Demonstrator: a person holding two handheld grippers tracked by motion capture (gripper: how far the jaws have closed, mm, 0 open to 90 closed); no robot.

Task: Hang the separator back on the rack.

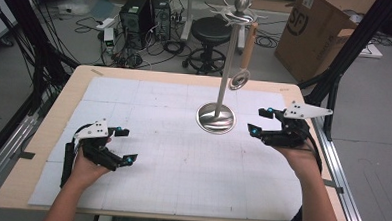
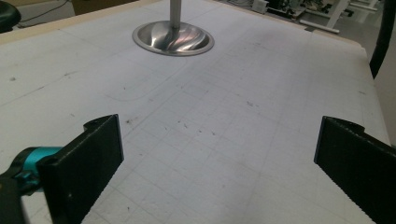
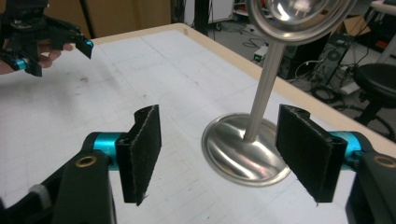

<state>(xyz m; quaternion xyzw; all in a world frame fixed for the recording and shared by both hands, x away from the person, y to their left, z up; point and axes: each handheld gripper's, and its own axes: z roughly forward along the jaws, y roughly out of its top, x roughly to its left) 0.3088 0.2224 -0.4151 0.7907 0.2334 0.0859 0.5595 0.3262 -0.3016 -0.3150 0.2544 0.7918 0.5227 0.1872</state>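
A steel stand (image 1: 226, 62) rises from a round base (image 1: 215, 118) at the middle of the white gridded mat (image 1: 182, 155). From a hook at its top hangs a utensil with a wooden handle (image 1: 249, 45) and a round metal end (image 1: 239, 80). My left gripper (image 1: 124, 145) is open near the mat's front left, nothing between its jaws. My right gripper (image 1: 261, 121) is open just right of the base, jaws apart and empty. In the right gripper view the base (image 3: 243, 151) lies between and beyond the pads (image 3: 142, 149), with the utensil's round end (image 3: 299, 18) overhead. The base (image 2: 173, 38) lies far ahead in the left gripper view.
The wooden table edge (image 1: 48, 134) frames the mat. Behind the table stand a black stool (image 1: 211, 33), computer towers (image 1: 143, 15) with cables, and a cardboard box (image 1: 315, 33). Black frame posts (image 1: 346, 52) rise at the right. The other hand and gripper (image 3: 32, 39) appear far off in the right gripper view.
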